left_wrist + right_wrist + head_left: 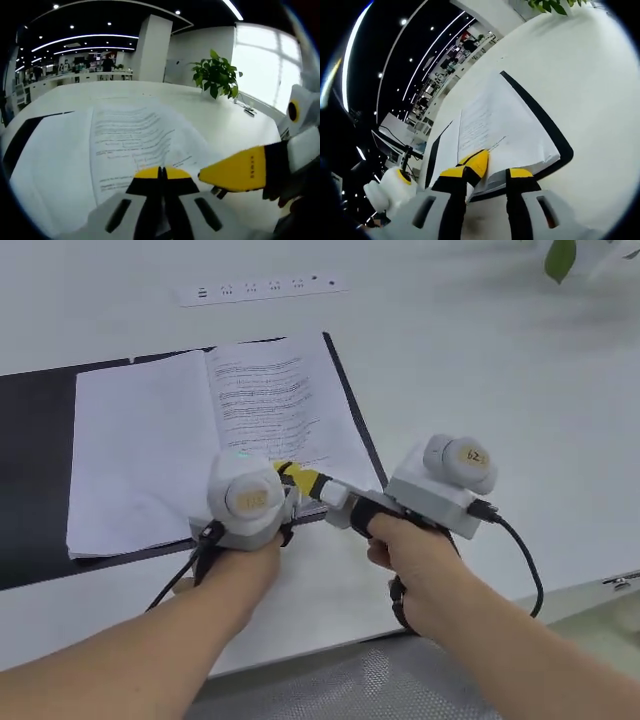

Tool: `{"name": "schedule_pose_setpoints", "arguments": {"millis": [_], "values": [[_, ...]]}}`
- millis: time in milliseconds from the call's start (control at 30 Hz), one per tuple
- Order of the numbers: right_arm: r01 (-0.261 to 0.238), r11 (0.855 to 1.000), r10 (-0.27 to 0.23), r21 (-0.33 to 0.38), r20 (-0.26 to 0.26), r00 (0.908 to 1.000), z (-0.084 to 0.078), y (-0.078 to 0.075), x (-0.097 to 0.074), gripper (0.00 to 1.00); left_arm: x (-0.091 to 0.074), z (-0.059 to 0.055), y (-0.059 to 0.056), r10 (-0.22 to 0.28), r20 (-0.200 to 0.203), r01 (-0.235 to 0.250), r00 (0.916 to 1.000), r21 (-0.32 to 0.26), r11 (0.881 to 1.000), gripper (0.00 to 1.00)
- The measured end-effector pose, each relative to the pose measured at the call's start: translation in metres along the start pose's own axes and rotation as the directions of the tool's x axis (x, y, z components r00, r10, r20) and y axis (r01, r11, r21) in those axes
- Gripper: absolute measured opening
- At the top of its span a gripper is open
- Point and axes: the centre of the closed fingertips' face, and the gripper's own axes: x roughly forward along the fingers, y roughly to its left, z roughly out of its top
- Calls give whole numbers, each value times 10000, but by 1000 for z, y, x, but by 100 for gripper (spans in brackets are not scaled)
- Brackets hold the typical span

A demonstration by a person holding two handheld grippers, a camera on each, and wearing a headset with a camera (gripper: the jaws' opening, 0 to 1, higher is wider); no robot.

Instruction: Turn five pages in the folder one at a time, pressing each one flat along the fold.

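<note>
Flat on the white bench (480,360), open folder (150,450); beyond it a power strip (262,287), a potted plant (217,75), strip-lit office. Left gripper (161,172) pinched closed at folder's near edge, right gripper (487,175) gaping alongside.

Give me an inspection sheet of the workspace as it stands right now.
Surface: white table, no spills seen.
Job's things: black folder lies open; left page blank, right page printed.
Clutter: power strip on the far side, apart from the folder.
Grippers: left gripper, jaws shut at the printed page's near edge; cannot tell whether paper is pinched. Right gripper, jaws open at the page stack's near edge.
Cables: black cable loops from the right gripper; thinner cable trails from the left gripper.
Surroundings: potted plant, open office, ceiling lights, people far off.
</note>
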Motion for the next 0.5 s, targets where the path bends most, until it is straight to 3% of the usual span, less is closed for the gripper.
{"name": "schedule_pose_setpoints", "arguments": {"millis": [300,500], "values": [[949,9946,-976,425,648,9931,9,-25,2,0,0,0,-2,27,-107,-26,9999,115,9999,2],[1018,9946,-1033,210,924,9903,11,-26,-1,0,0,1,-3,-7,-174,9,9998,99,10000,4]]}}
